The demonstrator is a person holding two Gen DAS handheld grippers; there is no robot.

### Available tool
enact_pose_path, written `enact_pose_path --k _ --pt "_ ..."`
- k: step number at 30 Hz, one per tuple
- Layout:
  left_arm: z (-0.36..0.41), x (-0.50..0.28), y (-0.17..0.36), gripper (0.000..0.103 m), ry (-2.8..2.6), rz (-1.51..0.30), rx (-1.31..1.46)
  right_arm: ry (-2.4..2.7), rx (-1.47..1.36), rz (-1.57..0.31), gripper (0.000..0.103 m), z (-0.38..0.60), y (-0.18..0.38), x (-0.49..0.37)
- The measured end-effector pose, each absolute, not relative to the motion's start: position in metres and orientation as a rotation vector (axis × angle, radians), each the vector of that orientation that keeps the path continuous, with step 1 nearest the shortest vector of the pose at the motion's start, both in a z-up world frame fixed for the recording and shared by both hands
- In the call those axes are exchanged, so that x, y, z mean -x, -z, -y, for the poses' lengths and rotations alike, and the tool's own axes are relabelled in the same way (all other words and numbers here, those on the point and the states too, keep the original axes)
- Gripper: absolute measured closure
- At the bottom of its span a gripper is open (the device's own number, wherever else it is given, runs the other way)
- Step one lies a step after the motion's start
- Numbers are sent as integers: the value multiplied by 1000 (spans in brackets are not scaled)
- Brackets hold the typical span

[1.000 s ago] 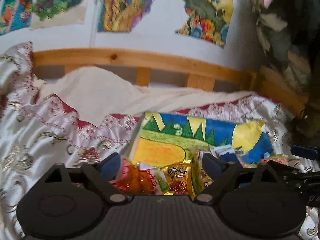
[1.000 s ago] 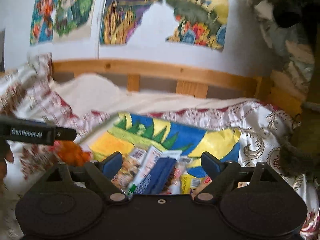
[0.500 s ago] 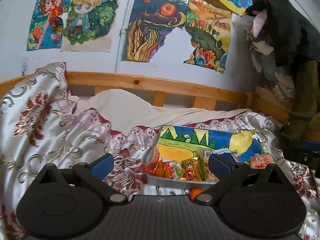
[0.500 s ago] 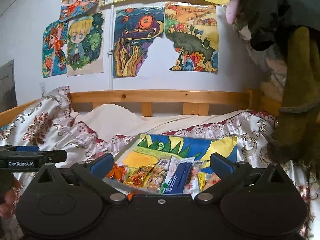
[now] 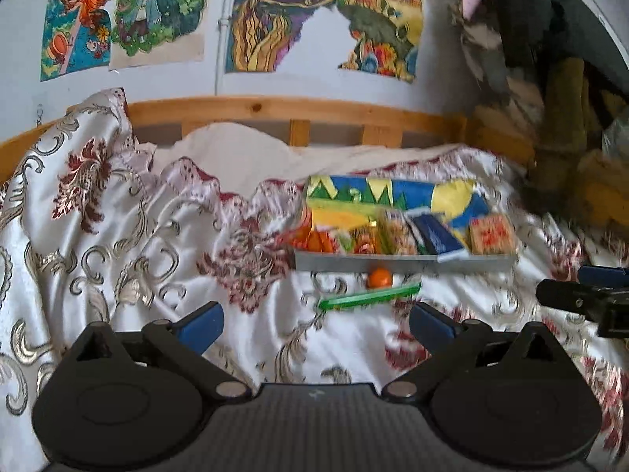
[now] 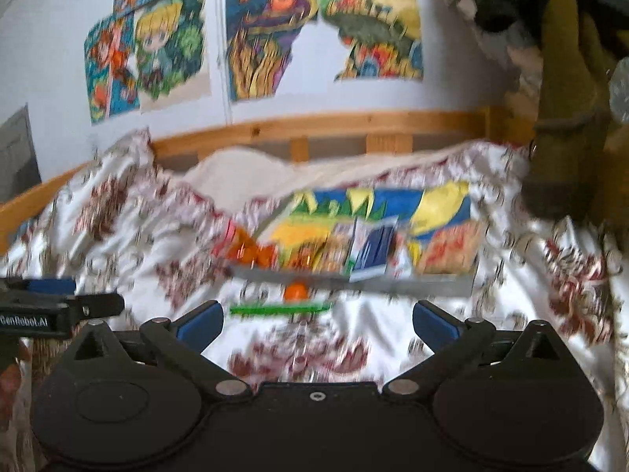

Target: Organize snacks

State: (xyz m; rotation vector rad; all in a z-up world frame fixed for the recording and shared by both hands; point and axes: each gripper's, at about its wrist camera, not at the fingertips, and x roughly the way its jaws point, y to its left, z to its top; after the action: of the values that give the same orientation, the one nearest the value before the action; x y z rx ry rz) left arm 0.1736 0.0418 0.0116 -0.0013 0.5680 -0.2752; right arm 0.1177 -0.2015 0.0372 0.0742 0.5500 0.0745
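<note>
Both my left gripper (image 5: pixel 314 322) and right gripper (image 6: pixel 314 320) gape empty; the orange ball (image 5: pixel 379 277) may roll off the slippery bedspread (image 5: pixel 157 259), though blur hides its footing.

soft daylight, bright sheen on the satin bedspread (image 5: pixel 118 236), fisheye bending at edges, dark corners, right wrist view heavily motion-blurred, left wrist view sharper
</note>
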Motion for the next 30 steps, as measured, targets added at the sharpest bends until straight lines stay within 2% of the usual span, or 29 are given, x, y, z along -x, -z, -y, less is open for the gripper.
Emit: enact_pose_path --k 11,30 --pt "-46 -175 15 0 258 -650 18 -75 -66 -643 1 189 -11 -117" --pt "-49 -190 33 0 195 -748 29 -51 -91 -685 1 189 5 -143"
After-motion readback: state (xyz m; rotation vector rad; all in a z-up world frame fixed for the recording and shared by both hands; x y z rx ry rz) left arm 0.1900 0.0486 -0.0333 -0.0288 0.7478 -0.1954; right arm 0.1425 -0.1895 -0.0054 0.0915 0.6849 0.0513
